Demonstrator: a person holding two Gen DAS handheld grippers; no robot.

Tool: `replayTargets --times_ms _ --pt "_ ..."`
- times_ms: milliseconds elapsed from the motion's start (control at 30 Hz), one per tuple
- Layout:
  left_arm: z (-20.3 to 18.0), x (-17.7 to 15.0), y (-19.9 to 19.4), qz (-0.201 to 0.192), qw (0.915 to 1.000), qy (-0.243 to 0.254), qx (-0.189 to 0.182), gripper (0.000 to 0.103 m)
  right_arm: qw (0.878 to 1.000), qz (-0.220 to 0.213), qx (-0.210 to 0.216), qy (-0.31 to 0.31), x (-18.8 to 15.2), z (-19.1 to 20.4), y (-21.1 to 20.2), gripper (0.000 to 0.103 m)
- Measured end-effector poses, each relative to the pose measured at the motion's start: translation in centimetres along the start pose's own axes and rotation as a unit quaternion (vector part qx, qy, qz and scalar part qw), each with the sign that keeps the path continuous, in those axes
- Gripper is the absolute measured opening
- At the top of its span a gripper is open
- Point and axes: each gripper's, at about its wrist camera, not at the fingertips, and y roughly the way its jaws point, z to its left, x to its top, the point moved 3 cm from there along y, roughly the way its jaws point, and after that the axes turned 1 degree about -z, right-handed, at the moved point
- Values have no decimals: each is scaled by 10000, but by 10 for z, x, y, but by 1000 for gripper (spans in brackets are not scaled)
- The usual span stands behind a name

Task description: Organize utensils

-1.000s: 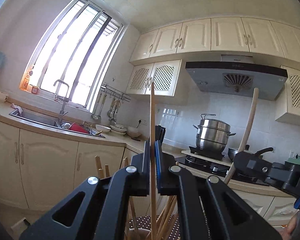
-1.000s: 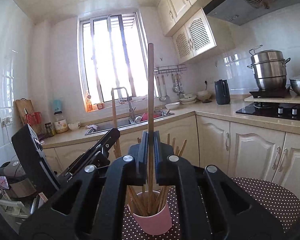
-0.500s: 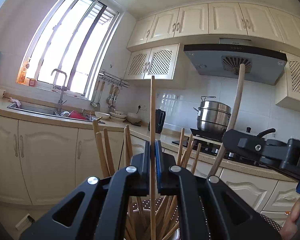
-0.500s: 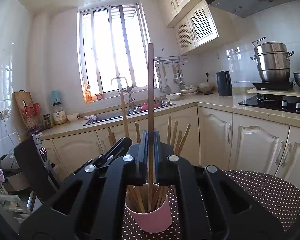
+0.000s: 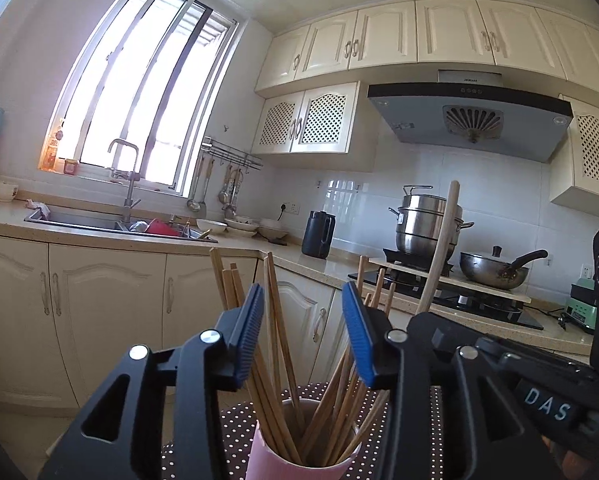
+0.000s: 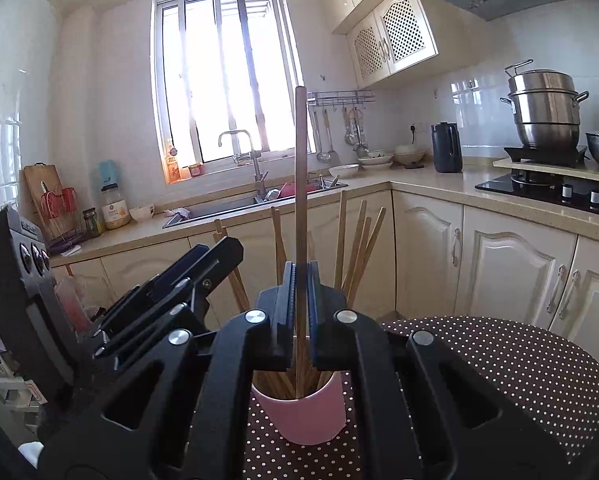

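Observation:
A pink cup (image 6: 303, 416) full of wooden chopsticks (image 6: 359, 248) stands on a brown dotted tablecloth (image 6: 499, 360). My right gripper (image 6: 300, 276) is shut on one long chopstick (image 6: 300, 168), held upright with its lower end inside the cup. In the left wrist view that chopstick (image 5: 443, 240) leans at the right. My left gripper (image 5: 302, 300) hovers just above the cup (image 5: 267, 460); its jaws are opening. Several chopsticks (image 5: 277, 320) rise between the blue pads (image 5: 251, 328), and none is pinched. In the right wrist view the left gripper (image 6: 219, 252) sits close on the left.
Behind the table a cream counter (image 6: 419, 184) runs around the corner, with a sink (image 6: 235, 204), a black kettle (image 6: 445, 152) and a stove (image 6: 547, 188) carrying a steel steamer pot (image 6: 543, 108). A wok (image 5: 493, 270) sits on the stove. Cabinet doors (image 6: 511, 272) stand close behind.
The left jaws have opened and let go of their chopstick, which now stands among those in the cup. Both grippers have sunk toward the cup. The right still grips its chopstick.

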Motion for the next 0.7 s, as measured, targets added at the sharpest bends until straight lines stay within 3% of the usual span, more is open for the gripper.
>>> replayTargets --times_ms 133,333,533,700 --pt "3 2 -8 118 9999 22 69 52 9997 235 -16 77 -6 -1 4 7" --pt "1 8 -21 304 9994 97 141 59 9997 167 -150 85 0 1 -10 7" --pt "-3 14 -40 624 9980 92 99 66 9997 30 -243 62 9 5 -40 24" --pt "-6 21 -64 813 9966 68 140 73 9995 -53 -310 69 13 7 -76 24"
